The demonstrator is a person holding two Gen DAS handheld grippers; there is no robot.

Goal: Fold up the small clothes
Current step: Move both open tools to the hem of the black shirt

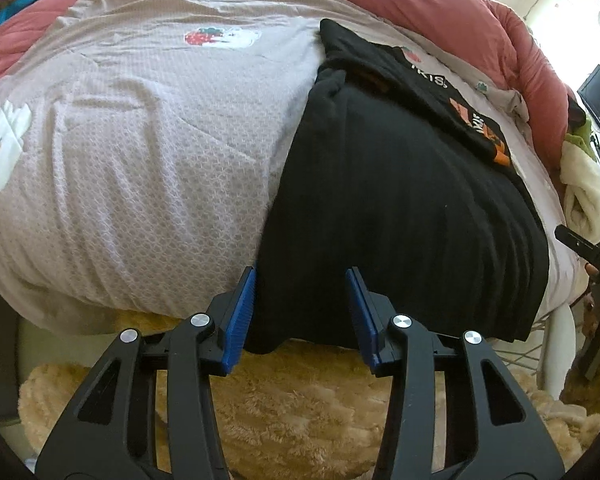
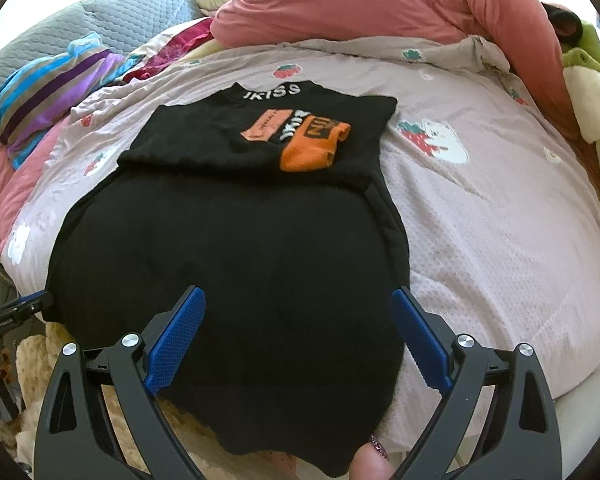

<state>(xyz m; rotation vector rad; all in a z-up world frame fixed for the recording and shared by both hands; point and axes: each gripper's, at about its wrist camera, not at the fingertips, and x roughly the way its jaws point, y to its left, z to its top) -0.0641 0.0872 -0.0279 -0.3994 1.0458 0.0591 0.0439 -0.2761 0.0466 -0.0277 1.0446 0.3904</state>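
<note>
A black garment [image 2: 228, 248] with white lettering and orange patches [image 2: 312, 142] lies spread on the bed, its top part folded down over the body and its hem hanging over the near edge. It also shows in the left wrist view [image 1: 400, 208]. My left gripper [image 1: 302, 280] is open at the garment's near left corner, jaws astride the hem. My right gripper [image 2: 300, 300] is open over the near hem, close to the right edge. A fingertip [image 2: 370, 462] shows at the bottom.
The bed has a pale pink quilt [image 2: 480, 220] with strawberry prints. A rolled red duvet [image 2: 360, 4] lies at the back, striped clothes [image 2: 52, 100] at the far left, a cream and green bundle [image 2: 596, 92] at the right. A tan fluffy rug [image 1: 292, 400] lies below the bed edge.
</note>
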